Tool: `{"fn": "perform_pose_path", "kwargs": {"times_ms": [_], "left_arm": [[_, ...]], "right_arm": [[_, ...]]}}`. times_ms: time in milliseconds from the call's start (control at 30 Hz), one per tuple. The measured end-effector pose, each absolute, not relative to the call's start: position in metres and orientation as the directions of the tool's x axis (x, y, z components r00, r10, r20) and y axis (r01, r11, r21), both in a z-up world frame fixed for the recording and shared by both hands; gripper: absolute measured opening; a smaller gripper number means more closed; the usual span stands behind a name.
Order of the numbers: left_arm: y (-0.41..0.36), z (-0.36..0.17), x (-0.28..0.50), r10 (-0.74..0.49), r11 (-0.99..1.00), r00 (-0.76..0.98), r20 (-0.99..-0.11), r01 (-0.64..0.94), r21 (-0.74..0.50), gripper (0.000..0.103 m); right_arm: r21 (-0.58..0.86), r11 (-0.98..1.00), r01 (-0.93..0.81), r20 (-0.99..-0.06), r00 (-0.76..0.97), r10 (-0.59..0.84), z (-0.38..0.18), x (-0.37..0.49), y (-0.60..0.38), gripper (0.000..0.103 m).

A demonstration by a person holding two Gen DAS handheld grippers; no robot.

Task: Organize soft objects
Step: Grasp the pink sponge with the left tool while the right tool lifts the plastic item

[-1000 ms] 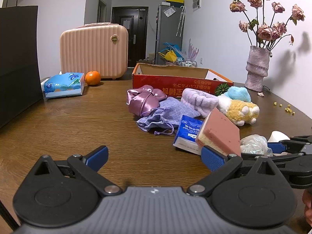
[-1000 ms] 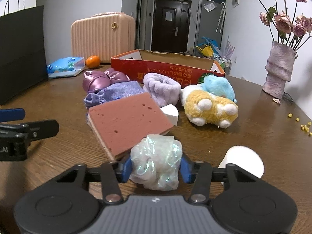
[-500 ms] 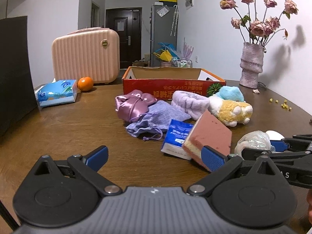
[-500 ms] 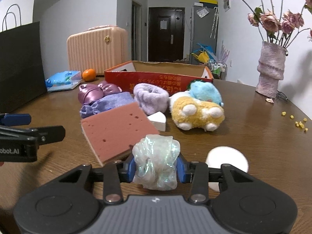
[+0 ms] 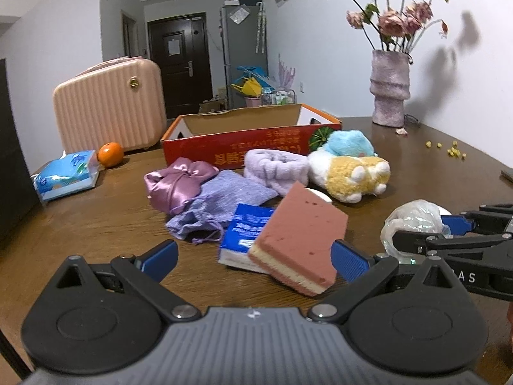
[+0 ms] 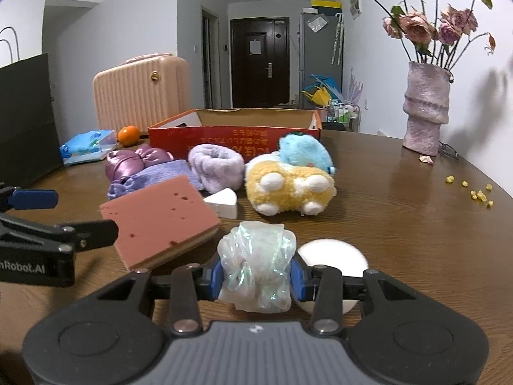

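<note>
**Right gripper pinches the shiny scrunchie; left gripper stands wide over the table**

My right gripper (image 6: 256, 277) has its two blue pads pressed on one crumpled, iridescent, see-through scrunchie (image 6: 256, 268); the jaws have just been closing on it, and it bulges above and below them. Just behind it, to the right, lies one round white puff (image 6: 333, 255) on the brown wooden table (image 6: 400, 224).

My left gripper (image 5: 253, 256) is spread wide, and nothing is between its pads. Close ahead of it, toward its right finger, one pink sponge block with a yellow layer (image 5: 301, 240) leans tilted on one blue tissue packet (image 5: 243, 231).

Further ahead of both grippers I count one lilac knitted drawstring pouch (image 5: 218, 202), one shiny mauve satin pouch (image 5: 176, 183), one fluffy lilac headband (image 5: 275, 170), one yellow-and-white plush toy (image 5: 352, 173) and one light blue plush toy (image 5: 349, 142) touching it from behind. One white wedge sponge (image 6: 222, 205) lies between the pink sponge and the yellow plush.

Behind this group stands one open red cardboard box (image 5: 250, 147). Far to the left of it are one orange fruit (image 5: 110, 154), one blue tissue pack (image 5: 65, 175) and one pink ribbed small suitcase (image 5: 109, 109). Far to the right stands one mauve vase with dried roses (image 5: 389, 93).
</note>
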State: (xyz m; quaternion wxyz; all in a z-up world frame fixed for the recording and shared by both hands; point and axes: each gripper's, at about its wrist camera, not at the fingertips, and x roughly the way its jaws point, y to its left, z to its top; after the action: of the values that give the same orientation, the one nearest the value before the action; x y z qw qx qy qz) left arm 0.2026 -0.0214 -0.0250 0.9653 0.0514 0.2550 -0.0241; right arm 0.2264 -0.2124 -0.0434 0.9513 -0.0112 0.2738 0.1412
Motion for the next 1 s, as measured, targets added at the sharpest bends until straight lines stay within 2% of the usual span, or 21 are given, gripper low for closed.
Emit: {"fn": "perform_pose_path", "kwargs": {"times_ms": [667, 1000], "left_arm": [[-0.077, -0.046, 0.245, 0.005, 0.948, 0.843, -0.537, 0.167, 0.27, 0.103], [-0.079, -0.059, 0.257, 0.012, 0.945, 0.841, -0.541, 0.168, 0.281, 0.103]], "right_arm": [[0.105, 0.966, -0.238, -0.494, 0.83, 0.258, -0.049, 0.245, -0.245, 0.04], [0.119, 0.962, -0.247, -0.493, 0.826, 0.273, -0.052, 0.247, -0.245, 0.041]]}}
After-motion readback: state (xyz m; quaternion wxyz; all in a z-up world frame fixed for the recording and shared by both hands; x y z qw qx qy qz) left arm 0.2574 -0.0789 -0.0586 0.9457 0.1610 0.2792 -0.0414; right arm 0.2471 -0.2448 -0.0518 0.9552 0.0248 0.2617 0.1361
